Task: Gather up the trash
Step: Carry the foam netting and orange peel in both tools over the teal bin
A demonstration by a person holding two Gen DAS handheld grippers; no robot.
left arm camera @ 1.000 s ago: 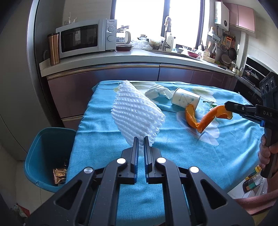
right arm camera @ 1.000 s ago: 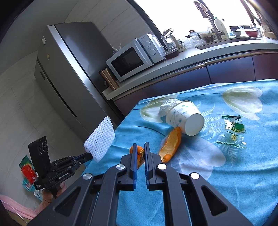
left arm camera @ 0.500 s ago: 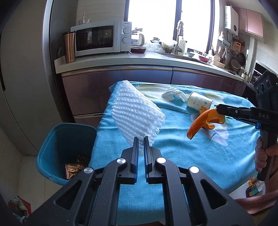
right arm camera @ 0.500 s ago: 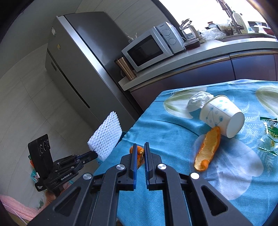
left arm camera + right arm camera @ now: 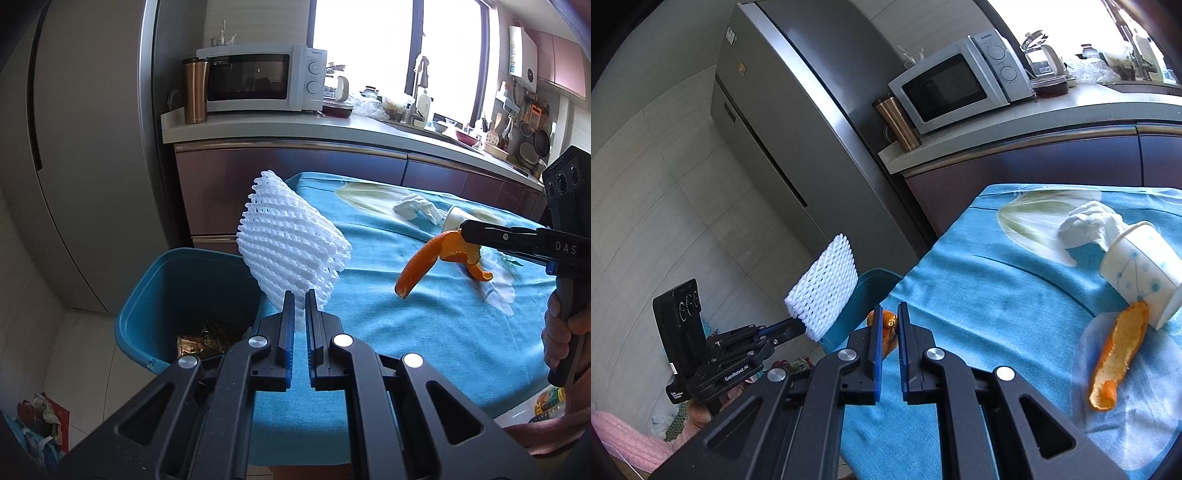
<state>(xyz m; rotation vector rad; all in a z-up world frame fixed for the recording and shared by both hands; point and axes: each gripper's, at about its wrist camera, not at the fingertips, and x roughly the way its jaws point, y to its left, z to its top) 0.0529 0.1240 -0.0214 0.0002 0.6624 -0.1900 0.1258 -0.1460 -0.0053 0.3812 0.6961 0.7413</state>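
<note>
foam net (image 5: 291, 254) clamped in left tool (image 5: 300, 295), bin (image 5: 147, 295) half hidden; peel (image 5: 884, 321) in right tool (image 5: 889, 314)

Bin (image 5: 155, 295) contents half hidden behind left claw (image 5: 300, 295).

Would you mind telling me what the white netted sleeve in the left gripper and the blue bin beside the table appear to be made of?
The netted sleeve looks like soft white foam mesh, matt: ribbed open lattice, pinched at its lower edge by the left gripper. The bin looks like moulded teal plastic with a slight sheen: smooth walls and a rolled rim, though that is only its look.
</note>
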